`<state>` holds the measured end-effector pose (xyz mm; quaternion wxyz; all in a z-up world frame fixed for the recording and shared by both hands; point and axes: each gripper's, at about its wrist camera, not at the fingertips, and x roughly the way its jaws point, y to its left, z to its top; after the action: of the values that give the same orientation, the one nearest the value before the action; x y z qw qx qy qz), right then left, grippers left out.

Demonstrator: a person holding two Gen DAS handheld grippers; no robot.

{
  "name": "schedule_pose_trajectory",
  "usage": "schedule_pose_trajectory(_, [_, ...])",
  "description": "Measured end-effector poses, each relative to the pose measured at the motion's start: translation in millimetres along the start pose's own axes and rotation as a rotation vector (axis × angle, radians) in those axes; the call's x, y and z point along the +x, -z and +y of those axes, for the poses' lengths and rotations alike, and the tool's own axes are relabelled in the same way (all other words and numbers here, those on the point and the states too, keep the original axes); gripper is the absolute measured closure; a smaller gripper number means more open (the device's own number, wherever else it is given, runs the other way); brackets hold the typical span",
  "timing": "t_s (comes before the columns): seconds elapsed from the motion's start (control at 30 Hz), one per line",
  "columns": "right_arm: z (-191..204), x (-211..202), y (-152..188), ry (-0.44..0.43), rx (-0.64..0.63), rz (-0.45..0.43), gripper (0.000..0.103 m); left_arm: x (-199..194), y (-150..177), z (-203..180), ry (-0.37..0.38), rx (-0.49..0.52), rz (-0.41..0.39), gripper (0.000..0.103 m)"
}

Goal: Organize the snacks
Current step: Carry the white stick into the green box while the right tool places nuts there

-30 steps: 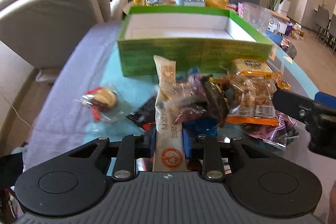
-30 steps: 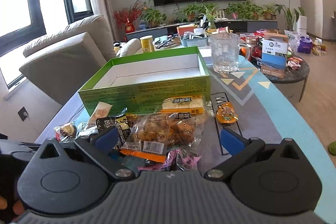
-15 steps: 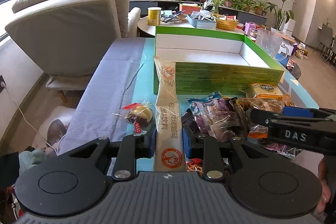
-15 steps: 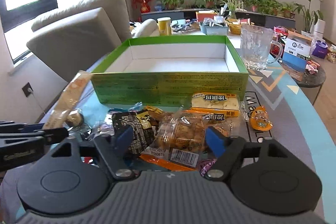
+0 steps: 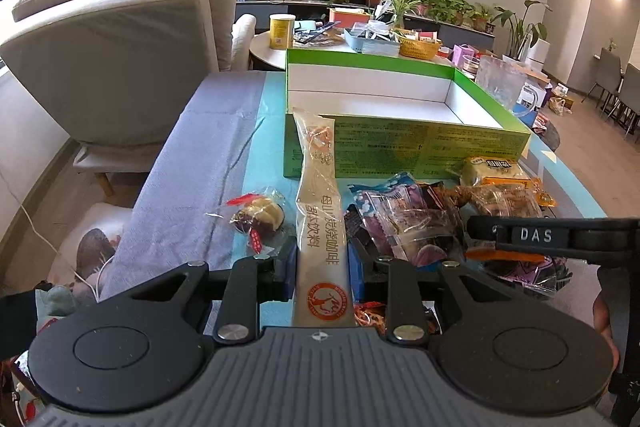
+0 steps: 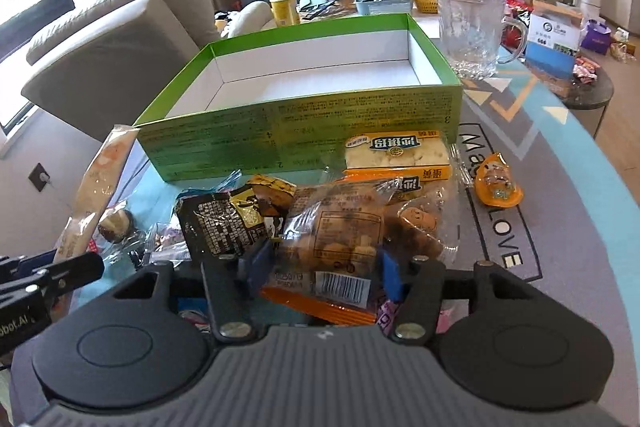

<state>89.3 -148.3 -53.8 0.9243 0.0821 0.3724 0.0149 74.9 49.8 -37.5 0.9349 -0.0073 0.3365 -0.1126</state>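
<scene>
Two views, left wrist first:
Left gripper (image 5: 323, 269): jaws closed on the long coffee sachet (image 5: 320, 211), pinched low down, its top leaning toward the near wall of the green box (image 5: 408, 143)
Snack pile (image 5: 436, 223): lies in front of the box, right of the sachet; a round wrapped cake (image 5: 258, 217) sits left of it, near the box's left corner
Right wrist view next:
Right gripper (image 6: 318, 273): jaws about half apart, flanking the clear biscuit bag (image 6: 340, 239); whether the pads press on it I cannot tell (the bag bulges between them)
Box: empty inside, just behind the pile; a glass mug (image 6: 472, 31) stands at its right far corner
Risk, left: the sachet is floppy, so its tip may catch the box wall and fold
Risk, right: neighbouring packets overlap the bag and could be dragged along, or a slack grip lets it slip
</scene>
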Motion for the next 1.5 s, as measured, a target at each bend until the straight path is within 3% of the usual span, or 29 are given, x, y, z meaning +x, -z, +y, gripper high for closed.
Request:
schedule_pose_trajectory(0.47, [0.8, -53.3, -11.5, -0.073, 0.028, -0.142, 0.06, -13.2, -9.5, -5.6, 0.014, -0.006, -0.048, 0.079])
schedule_pose_trajectory(0.87, [-9.0, -71.4, -37.9, -0.101, 0.042, -0.254, 0.06, 2.2, -58.7, -26.6, 0.035, -0.007, -0.132, 0.079])
schedule_pose_trajectory(1.17, [-20.7, -61.9, -59.4, -0.092, 0.08, -0.302, 0.06, 23.4, -93.9, -32.1, 0.011, -0.014, -0.179, 0.079])
schedule_pose_trajectory(1.5, [-21.8, -27.4, -76.8, -0.083, 0.084, -0.262, 0.06, 63.2, -108.9, -31.3, -0.015, 0.0, -0.164, 0.079])
